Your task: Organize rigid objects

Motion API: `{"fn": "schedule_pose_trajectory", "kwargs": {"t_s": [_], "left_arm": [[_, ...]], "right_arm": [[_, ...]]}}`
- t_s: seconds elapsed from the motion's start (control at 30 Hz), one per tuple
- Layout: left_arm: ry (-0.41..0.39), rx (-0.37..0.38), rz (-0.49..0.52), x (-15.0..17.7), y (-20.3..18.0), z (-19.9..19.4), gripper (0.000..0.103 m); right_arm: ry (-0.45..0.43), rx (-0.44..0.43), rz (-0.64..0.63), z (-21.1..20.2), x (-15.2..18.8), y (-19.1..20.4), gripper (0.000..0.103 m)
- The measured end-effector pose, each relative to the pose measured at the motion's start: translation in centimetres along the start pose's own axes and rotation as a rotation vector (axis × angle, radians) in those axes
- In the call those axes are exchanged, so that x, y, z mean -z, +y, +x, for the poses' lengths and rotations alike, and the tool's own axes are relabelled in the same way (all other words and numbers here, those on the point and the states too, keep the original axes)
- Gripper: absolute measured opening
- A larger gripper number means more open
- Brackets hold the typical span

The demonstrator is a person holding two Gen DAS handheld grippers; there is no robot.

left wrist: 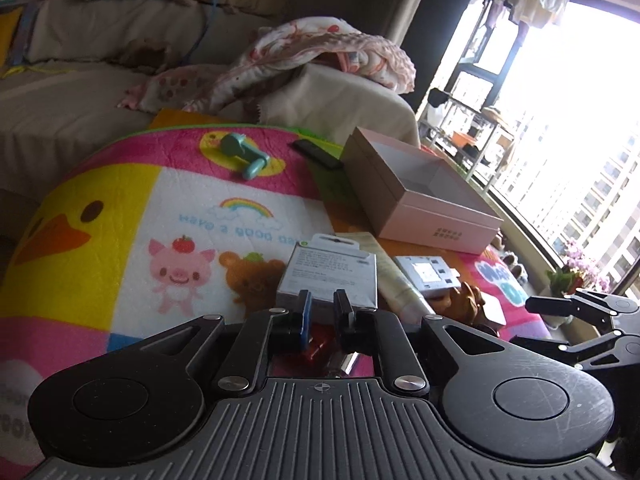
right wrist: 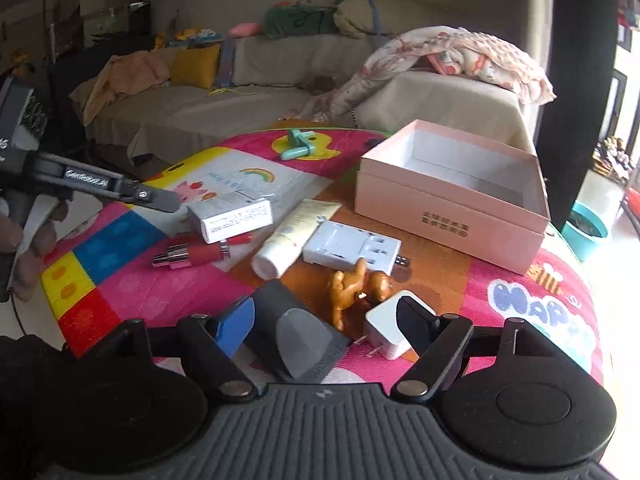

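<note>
Presently the pink box (right wrist: 452, 196) stands open and empty at the far right of the cloth-covered table (right wrist: 168, 296), its mouth upward, evidently the receptacle for the loose items. These lie in front of it in a loose cluster: a white carton (right wrist: 232, 216) to the left, a red lipstick (right wrist: 188, 256) just before the carton, a cream tube (right wrist: 292, 236) lying aslant at centre, a white adapter (right wrist: 352, 246) beside the tube, a brown animal figurine (right wrist: 356, 284) nearer still, and a white wall plug (right wrist: 390, 330) at the near edge. A teal handle-shaped item (right wrist: 298, 144) rests apart, towards the far side, near a sofa (right wrist: 280, 60) draped with a patterned blanket (right wrist: 460, 56).

None of these items is in the box, so in my judgement the sorting is at an early stage.

Left gripper (left wrist: 322, 300): its fingers stand narrow and near parallel, meeting the lower edge of the white carton, which fills the view just ahead of them. The jaws appear closed on that edge, a pinch on the thin side suited to lifting it across to the box.

Right gripper (right wrist: 324, 320): jaws spread wide and empty. A dark wedge-shaped object (right wrist: 298, 336) and the wall plug lie between and beneath the fingers, unpressed. Which of the two is intended I cannot tell.
</note>
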State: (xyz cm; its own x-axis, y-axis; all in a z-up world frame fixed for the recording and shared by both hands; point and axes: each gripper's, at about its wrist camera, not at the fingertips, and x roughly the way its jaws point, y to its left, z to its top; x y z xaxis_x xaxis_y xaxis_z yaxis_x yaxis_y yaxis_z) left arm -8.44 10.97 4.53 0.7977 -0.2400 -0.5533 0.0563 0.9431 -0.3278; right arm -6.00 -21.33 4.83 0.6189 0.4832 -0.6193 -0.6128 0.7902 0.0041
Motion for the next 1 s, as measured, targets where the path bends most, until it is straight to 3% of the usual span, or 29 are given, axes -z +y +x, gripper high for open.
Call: {"fn": "schedule_pose_trajectory", "kwargs": {"t_s": [0.1,0.23,0.3,0.5,0.63,0.73,0.83,1.0], "left_arm": [[-0.026,-0.023,0.106,-0.4,-1.4,-0.4,0.017],[0.014,-0.025,0.307,0.3,-4.1,0.4,0.022],[0.005,-0.025,0.315,-0.3,-4.3,0.5,0.023],[-0.092,-0.074,0.13,-7.9,0.3,4.5,0.022],[-0.029,-0.123,-0.142,-12.7,4.4,11.3,0.022],[0.007,-0.179,-0.254,-15.1,6.1,15.5,0.022],[0.043,-0.232,-0.295,-16.6,6.9,19.1,0.022],[0.088,-0.286,-0.232,-17.0,6.7,22.7,0.023]], "right_arm": [[0.005,0.08,0.079,0.7,1.0,-1.6,0.079],[0.008,0.16,0.272,2.0,2.5,-4.8,0.079],[-0.002,0.16,0.356,2.3,3.1,-6.3,0.08],[-0.037,0.133,0.381,2.7,3.6,-7.0,0.082],[-0.017,0.138,0.362,3.1,3.4,-6.6,0.084],[-0.014,0.14,0.357,3.1,3.3,-6.5,0.085],[-0.009,0.145,0.349,3.2,3.2,-6.4,0.085],[-0.046,0.169,0.262,2.6,0.6,-6.4,0.085]]}}
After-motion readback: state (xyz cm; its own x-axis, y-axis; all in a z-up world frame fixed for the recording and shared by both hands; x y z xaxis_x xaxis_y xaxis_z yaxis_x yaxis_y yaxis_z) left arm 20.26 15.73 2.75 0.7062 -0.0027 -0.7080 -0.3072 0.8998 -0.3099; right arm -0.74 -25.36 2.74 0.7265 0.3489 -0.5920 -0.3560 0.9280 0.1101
